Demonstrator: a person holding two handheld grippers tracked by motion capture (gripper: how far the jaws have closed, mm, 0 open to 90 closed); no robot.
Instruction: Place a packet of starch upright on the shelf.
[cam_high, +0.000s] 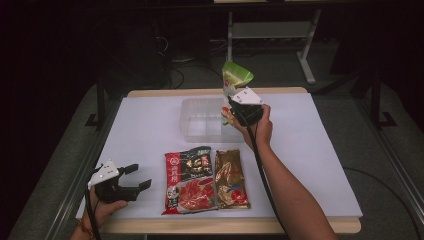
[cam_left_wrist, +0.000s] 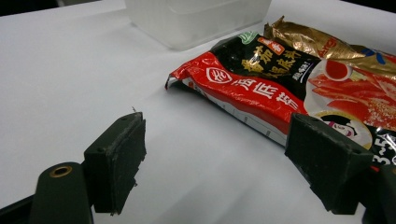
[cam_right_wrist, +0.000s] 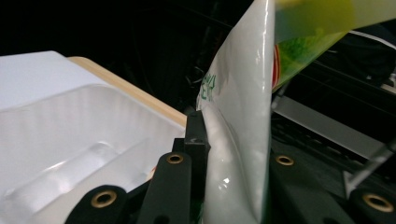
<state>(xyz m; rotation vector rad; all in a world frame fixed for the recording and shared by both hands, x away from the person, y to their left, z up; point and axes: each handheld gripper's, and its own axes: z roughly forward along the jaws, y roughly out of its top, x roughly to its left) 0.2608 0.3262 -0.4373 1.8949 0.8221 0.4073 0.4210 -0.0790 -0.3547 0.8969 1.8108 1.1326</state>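
1. The table (cam_high: 320, 150) has a white top with a pale wooden edge showing at its near and far sides; the clear plastic tub (cam_high: 202, 120) stands a little beyond its middle.
2. Around the table the room is dark. Beyond the tub, on the grey floor (cam_high: 280, 75), stands the light metal frame (cam_high: 307, 45) of another piece of furniture, with cables (cam_high: 175, 75) lying near it.
3. The right gripper (cam_high: 239, 106) hangs at the tub's right end, its jaws pressed from both sides on a green and white packet (cam_high: 235, 80) that stands upright above the tub's rim.
4. On the near side of the tub, flat on the white top, lie a red and black packet (cam_high: 189, 180) and, touching its right edge, a gold packet (cam_high: 231, 179).
5. The left gripper (cam_high: 135, 177) rests well to the near left of the tub, just left of the red and black packet, its jaws spread wide with only bare table between them.
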